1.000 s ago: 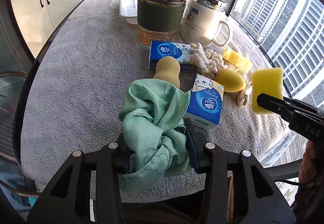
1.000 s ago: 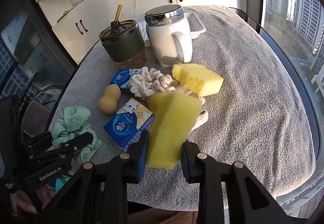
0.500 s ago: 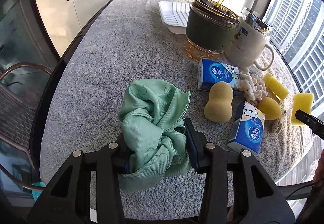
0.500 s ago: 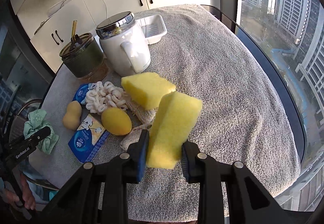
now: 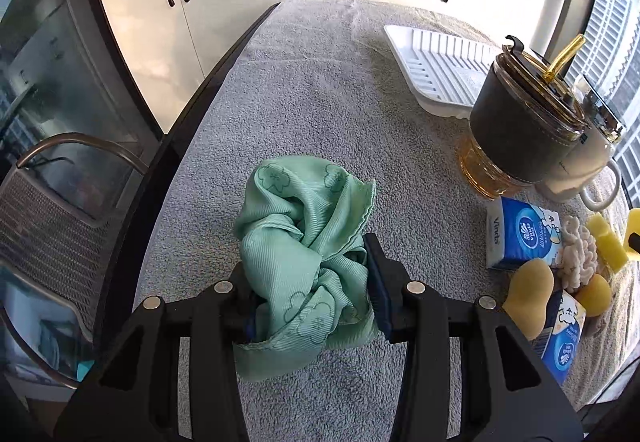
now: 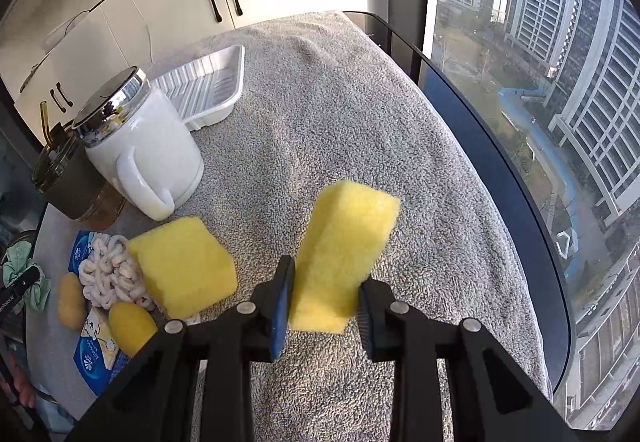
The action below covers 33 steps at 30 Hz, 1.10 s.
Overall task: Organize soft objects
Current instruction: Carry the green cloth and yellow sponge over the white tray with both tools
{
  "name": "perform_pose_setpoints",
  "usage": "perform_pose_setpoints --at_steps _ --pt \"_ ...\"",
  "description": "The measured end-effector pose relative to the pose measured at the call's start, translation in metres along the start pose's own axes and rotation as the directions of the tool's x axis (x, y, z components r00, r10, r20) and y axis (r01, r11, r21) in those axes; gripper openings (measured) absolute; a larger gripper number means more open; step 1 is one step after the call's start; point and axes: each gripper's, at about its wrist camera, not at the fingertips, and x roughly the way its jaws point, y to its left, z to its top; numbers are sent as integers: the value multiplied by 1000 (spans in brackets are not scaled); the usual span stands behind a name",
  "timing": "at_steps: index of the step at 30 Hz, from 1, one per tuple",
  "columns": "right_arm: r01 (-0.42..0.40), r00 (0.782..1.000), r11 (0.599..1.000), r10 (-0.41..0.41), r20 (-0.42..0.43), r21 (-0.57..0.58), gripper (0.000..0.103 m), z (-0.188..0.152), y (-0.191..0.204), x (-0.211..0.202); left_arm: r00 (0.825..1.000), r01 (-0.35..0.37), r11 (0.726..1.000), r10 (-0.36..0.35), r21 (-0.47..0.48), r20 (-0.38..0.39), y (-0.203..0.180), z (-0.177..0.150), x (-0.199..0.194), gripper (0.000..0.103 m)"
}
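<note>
Left wrist view: we carry a green cloth over the towel-covered worktop, a yellow sponge in the other grip.

Our left hand-held gripper is pinched nearly closed on the crumpled cloth, limp and light, best held by its bunched middle so no corner drags. Our right hand-held gripper squeezes the sponge's lower end; it is springy, light, and gives under pressure. At 3 o'clock in the left view lies a blue tissue pack reading "Vinda". At 9 o'clock in the right view rests a second sponge.
</note>
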Motion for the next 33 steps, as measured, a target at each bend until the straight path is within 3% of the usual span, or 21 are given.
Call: perform_pose_setpoints --at_steps 14,22,28,33 --pt "1 1000 1000 -1 -3 -9 31 74 -7 47 998 -54 998 53 44 24 1 69 40 40" --pt "-27 1000 998 28 7 -52 31 120 6 69 999 25 998 -26 55 17 -6 119 70 40" --pt "-47 999 995 47 2 -88 31 155 22 90 1000 11 996 -13 91 19 -25 157 95 40" --pt "-53 998 988 55 9 -144 31 180 41 103 999 41 993 -44 112 22 -44 179 105 40"
